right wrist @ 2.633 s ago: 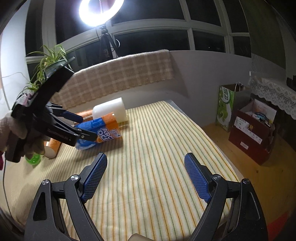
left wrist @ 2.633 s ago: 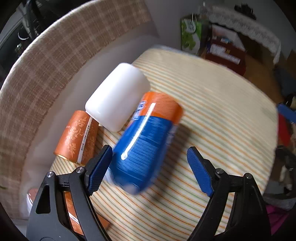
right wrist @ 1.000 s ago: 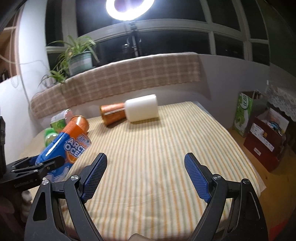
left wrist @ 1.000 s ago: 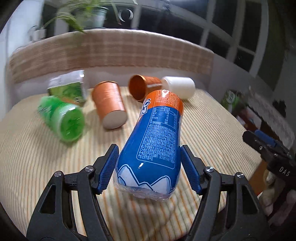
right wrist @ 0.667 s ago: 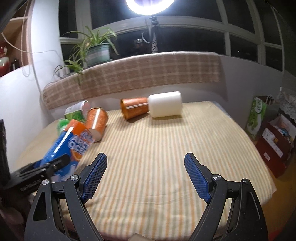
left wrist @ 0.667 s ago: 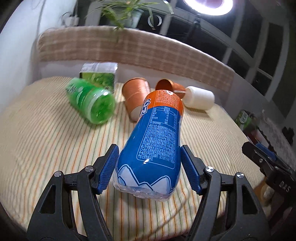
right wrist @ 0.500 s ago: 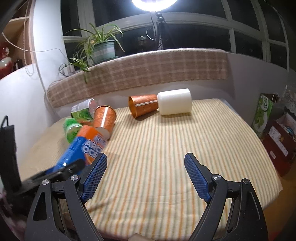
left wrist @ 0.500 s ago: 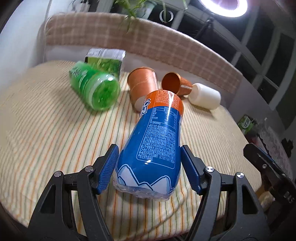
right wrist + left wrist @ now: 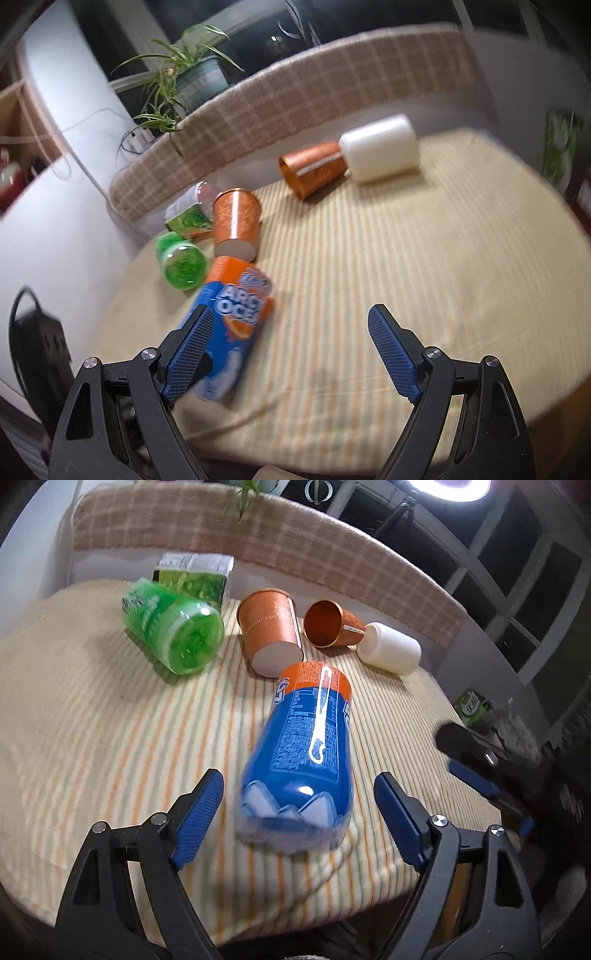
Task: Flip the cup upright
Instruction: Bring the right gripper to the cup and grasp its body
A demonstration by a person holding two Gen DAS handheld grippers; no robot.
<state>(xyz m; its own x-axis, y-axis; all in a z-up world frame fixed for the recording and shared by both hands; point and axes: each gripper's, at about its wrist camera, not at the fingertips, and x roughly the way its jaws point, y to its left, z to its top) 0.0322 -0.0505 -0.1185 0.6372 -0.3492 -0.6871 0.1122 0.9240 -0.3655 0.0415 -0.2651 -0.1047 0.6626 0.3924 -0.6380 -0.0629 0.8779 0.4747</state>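
Your left tongs point(image 9: 297, 795) are gaping wide, gripping nothing; the blue-and-orange cup point(image 9: 303, 760) is standing tilted between them, unsettled. Your right tongs point(image 9: 291, 350) are hanging open, empty.

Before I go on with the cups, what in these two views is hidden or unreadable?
- Blue bottle: motion-blurred in both views; whether its base rests on the striped cloth is unclear.
- Blue bottle's lower part: hidden by a right tongs finger, right wrist view.
- White cup: mouth unseen in both views.
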